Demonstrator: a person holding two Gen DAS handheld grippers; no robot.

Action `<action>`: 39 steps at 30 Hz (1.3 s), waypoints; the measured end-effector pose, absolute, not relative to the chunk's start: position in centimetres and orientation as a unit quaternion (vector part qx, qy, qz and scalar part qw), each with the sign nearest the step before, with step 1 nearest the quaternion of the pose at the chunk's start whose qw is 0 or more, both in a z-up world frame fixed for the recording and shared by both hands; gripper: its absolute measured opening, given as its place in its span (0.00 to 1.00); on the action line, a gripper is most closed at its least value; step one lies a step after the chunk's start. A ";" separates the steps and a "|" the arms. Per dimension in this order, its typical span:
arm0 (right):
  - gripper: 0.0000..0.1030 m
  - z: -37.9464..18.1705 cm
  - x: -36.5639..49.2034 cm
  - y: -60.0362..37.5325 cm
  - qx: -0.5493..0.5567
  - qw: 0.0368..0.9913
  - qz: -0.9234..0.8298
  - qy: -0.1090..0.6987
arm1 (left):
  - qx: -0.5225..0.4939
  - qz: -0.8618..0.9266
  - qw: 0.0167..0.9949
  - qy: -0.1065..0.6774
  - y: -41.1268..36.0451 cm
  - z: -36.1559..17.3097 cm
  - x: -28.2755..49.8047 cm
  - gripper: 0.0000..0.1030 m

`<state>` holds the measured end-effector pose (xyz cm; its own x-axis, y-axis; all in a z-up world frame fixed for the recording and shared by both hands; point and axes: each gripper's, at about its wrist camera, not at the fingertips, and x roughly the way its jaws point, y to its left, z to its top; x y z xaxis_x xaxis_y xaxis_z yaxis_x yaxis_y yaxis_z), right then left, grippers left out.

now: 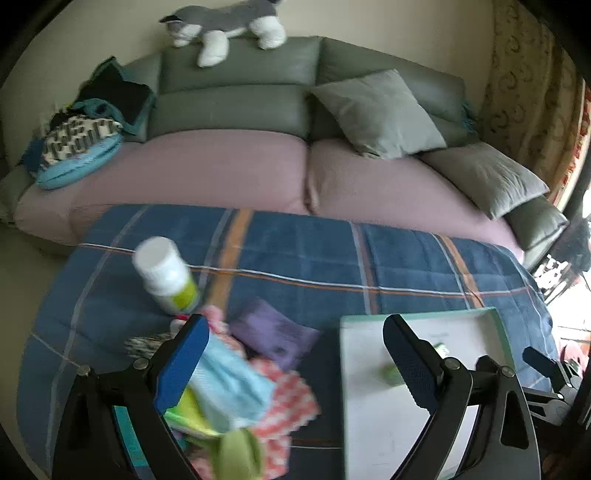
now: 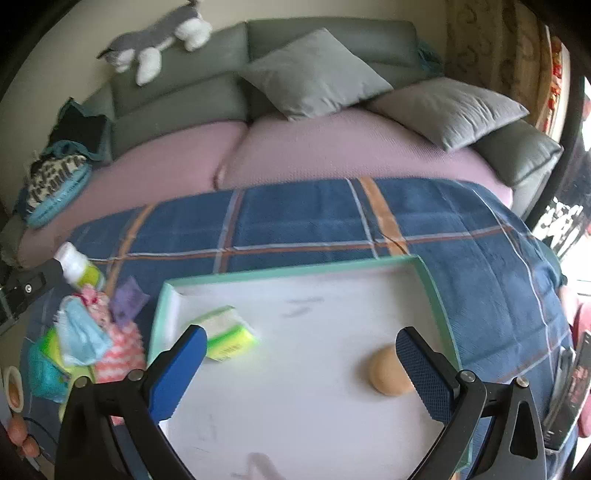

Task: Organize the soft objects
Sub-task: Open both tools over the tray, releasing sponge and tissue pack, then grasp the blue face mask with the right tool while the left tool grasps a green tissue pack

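A white tray with a mint rim (image 2: 295,273) lies on a blue plaid blanket (image 2: 295,221). In it are a green-and-white sponge (image 2: 227,332) and a tan round soft ball (image 2: 388,373). My right gripper (image 2: 299,369) is open above the tray, the ball just inside its right finger. A pile of soft cloths lies left of the tray: light blue (image 1: 229,380), pink checked (image 1: 288,410), purple (image 1: 273,332), green (image 1: 240,454). My left gripper (image 1: 291,365) is open over this pile and the tray's left edge (image 1: 343,369); it holds nothing.
A white-and-green bottle (image 1: 166,273) stands beside the cloths. Behind the blanket is a sofa with pink seats (image 1: 221,170), grey pillows (image 1: 376,114), a plush husky (image 1: 225,26) and folded clothes (image 1: 81,133) at its left end. A tape roll (image 2: 13,387) lies far left.
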<state>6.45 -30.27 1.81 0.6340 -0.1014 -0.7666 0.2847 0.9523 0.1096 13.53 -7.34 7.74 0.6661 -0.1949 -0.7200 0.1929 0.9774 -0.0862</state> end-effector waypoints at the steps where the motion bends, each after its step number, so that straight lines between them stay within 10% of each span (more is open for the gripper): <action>1: 1.00 2.0 6.5 -29.9 0.113 0.900 -0.102 0.409 | 0.001 -0.094 0.915 0.392 -6.7 8.0 13.6 0.93; 25: 1.00 1.5 11.0 -15.2 0.093 0.900 0.099 0.414 | -0.113 0.009 0.876 0.468 7.5 5.7 15.2 0.93; 39: 0.82 -3.2 14.1 -10.9 0.105 0.862 0.154 0.471 | -0.130 -0.071 0.849 0.507 6.1 3.9 15.6 0.92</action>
<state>14.07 -10.92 -3.25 0.5084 0.3643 -0.7803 -0.1661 0.9306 0.3262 15.62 6.15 3.91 0.4754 -0.2522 -0.8429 -0.0109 0.9563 -0.2923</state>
